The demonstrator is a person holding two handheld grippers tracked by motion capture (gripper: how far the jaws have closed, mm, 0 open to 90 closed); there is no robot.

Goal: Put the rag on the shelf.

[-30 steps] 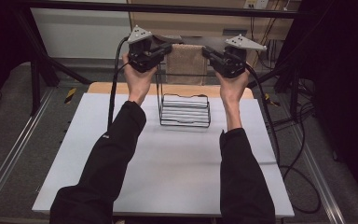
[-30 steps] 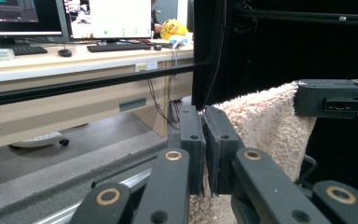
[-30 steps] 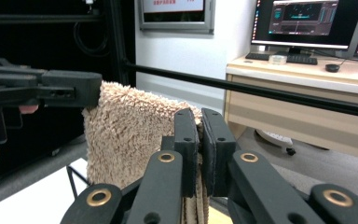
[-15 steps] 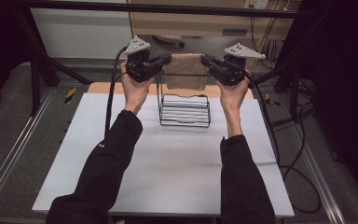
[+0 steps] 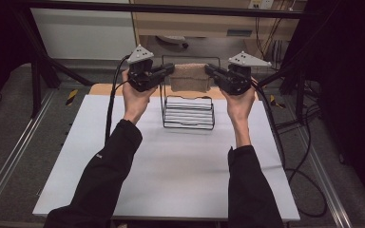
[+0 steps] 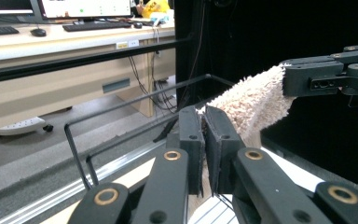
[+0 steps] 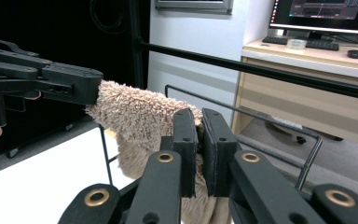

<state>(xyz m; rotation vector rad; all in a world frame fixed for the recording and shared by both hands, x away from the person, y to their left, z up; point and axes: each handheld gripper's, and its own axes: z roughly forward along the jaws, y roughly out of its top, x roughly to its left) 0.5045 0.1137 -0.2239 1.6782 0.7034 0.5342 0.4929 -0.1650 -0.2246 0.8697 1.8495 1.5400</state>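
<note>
A beige fluffy towel (image 5: 189,78) is stretched between my two grippers over a black wire rack (image 5: 188,113) on the white table (image 5: 171,171). My left gripper (image 5: 170,71) is shut on the towel's left end and my right gripper (image 5: 209,71) on its right end. In the left gripper view my jaws (image 6: 204,156) pinch the towel (image 6: 251,105), and the other gripper (image 6: 326,77) holds its far end. In the right gripper view my jaws (image 7: 199,149) clamp the towel (image 7: 135,112), which hangs down below them. The rack's top bar (image 7: 261,116) runs just behind it.
The rack's tall wire frame (image 6: 121,109) rises behind the towel. A dark metal frame (image 5: 209,8) crosses above the table's far edge, with a wooden desk (image 5: 204,23) beyond. Cables (image 5: 294,161) trail off the table's right side.
Both grippers have come down and a little nearer with the towel held between them, closer to the top of the rack. The rack has not moved.
</note>
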